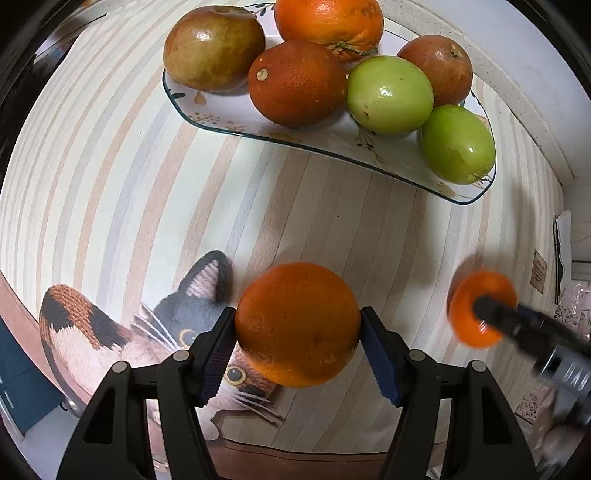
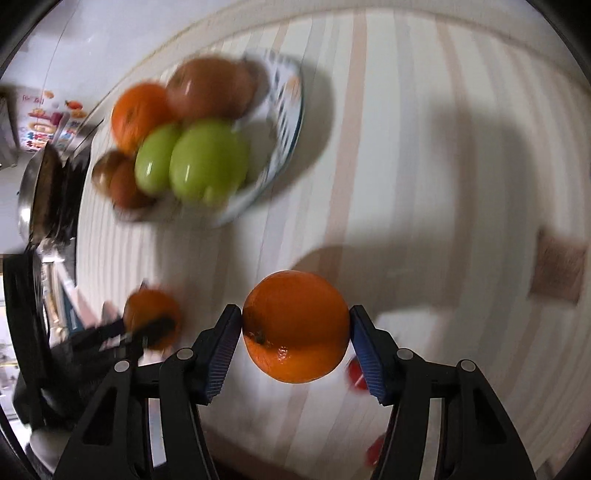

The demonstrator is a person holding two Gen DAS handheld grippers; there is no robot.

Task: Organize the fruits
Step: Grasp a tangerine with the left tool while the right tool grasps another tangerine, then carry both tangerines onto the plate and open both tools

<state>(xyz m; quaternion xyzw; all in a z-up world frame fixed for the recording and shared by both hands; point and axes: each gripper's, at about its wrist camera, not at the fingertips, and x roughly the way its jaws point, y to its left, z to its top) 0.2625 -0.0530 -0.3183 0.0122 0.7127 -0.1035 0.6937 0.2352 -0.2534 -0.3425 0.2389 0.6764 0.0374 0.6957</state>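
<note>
2 oranges are in the air at once, 1 per gripper, which reads as both being carried toward the plate point(image 1: 207, 110) where the other fruit is already gathered. The left gripper point(image 1: 297, 345) has its jaws closed on an orange point(image 1: 297, 325), the ribbed blue pads point(image 1: 216, 354) pressing its widest part from either side; gripping at that equator is what keeps a round, pebbled, slightly waxy skin from squirting out. This fruit hangs short of the plate's near rim, above a striped tablecloth point(image 1: 110, 166) printed with a knitted-looking cat point(image 1: 110, 332).

Seen from its own camera, the right gripper point(image 2: 295, 341) is likewise clamped across a second orange point(image 2: 295, 326), stem scar turned toward the lens, glossy where the light catches. In the left view that same orange point(image 1: 480, 308) shows blurred, off to the right of the plate's near edge and well apart from it.

On the plate, a shallow white dish with a dark rim line and small painted sprigs, sit 6 pieces: 2 smooth green fruits point(image 1: 389, 94) touching each other, a dark reddish orange point(image 1: 297, 83) at the near middle, a brighter orange point(image 1: 328, 24) behind it, and 2 brownish-red apple-like fruits point(image 1: 214, 48) at the far ends. My judgement: bare porcelain at the plate's near left is the likeliest landing spot.
</note>
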